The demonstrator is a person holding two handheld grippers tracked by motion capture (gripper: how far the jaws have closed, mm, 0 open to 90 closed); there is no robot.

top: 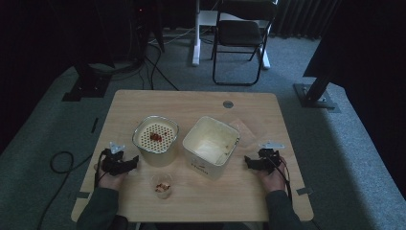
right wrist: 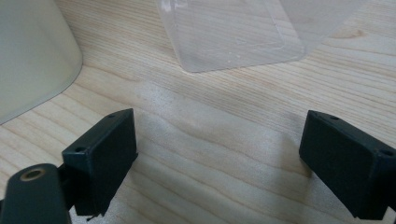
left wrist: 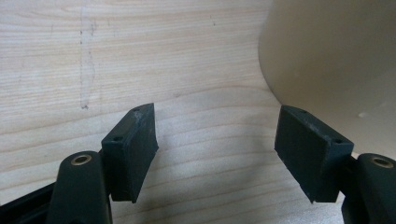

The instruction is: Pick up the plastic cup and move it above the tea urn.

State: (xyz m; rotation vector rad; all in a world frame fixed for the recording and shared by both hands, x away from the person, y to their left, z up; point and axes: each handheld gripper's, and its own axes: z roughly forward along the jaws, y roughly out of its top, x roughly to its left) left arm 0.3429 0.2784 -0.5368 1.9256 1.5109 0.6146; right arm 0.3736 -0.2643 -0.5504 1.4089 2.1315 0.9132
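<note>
High view: on the wooden counter (top: 143,103) two cream tubs stand side by side near the middle. The round strainer tub (top: 155,140) on the left has a perforated insert with a bit of reddish food on it; the square tub (top: 210,145) on the right looks nearly empty, smeared inside. A small clear cup (top: 163,187) with reddish pieces sits near the front edge, between the two hands. A clear lid (top: 243,129) lies flat behind the square tub, toward the right edge. The left tongs (top: 128,163) rest just beside the strainer tub, the right tongs (top: 251,162) just beside the square tub, neither touching anything.

Left gripper view: the jaws stand apart with bare wood between them; a cream tub wall (left wrist: 331,65) curves just beyond the right jaw.

Right gripper view: the jaws are spread wide, released, nothing between them; the clear lid (right wrist: 229,35) lies ahead, a tub wall (right wrist: 32,56) at the left.

Judgement: this looks like the start of a step. The next move probably calls for one hand to reach and close on a tub rim or the cup.
</note>
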